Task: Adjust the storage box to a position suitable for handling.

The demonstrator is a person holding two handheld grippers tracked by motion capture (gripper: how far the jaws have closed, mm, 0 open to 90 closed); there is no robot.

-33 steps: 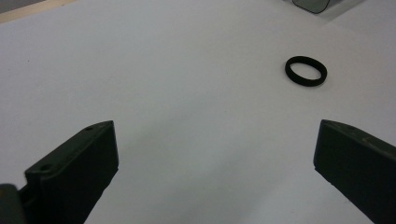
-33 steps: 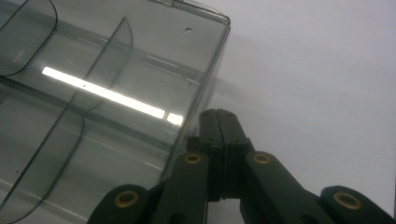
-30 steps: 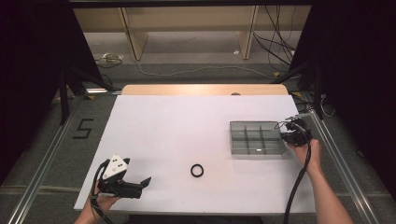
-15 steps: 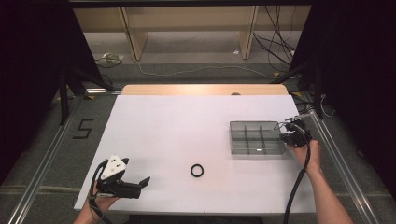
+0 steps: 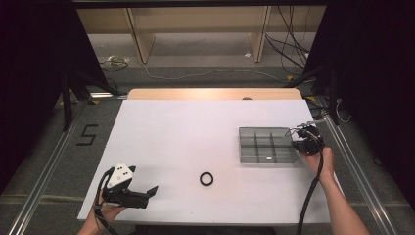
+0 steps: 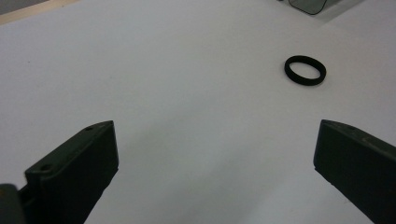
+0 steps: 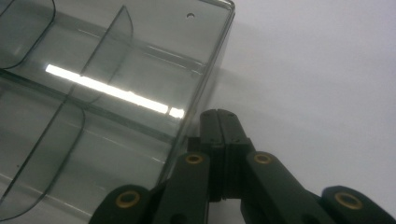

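A small black ring (image 5: 206,178) lies flat on the white table (image 5: 195,127), near its front middle. In the left gripper view the ring (image 6: 305,70) sits ahead and to the right of the jaws. My left gripper (image 5: 152,191) rests at the table's front left corner, open, with nothing between its jaws (image 6: 215,158). A clear divided tray (image 5: 266,145) stands at the right. My right gripper (image 5: 298,144) sits against the tray's right wall (image 7: 205,93), its jaws shut together (image 7: 219,119) on nothing, just outside the wall.
The tray's compartments (image 7: 93,93) look bare apart from a light reflection. A wooden strip (image 5: 215,94) borders the table's far edge. Cables (image 5: 293,44) lie on the floor beyond. A "5" mark (image 5: 88,134) is on the floor at the left.
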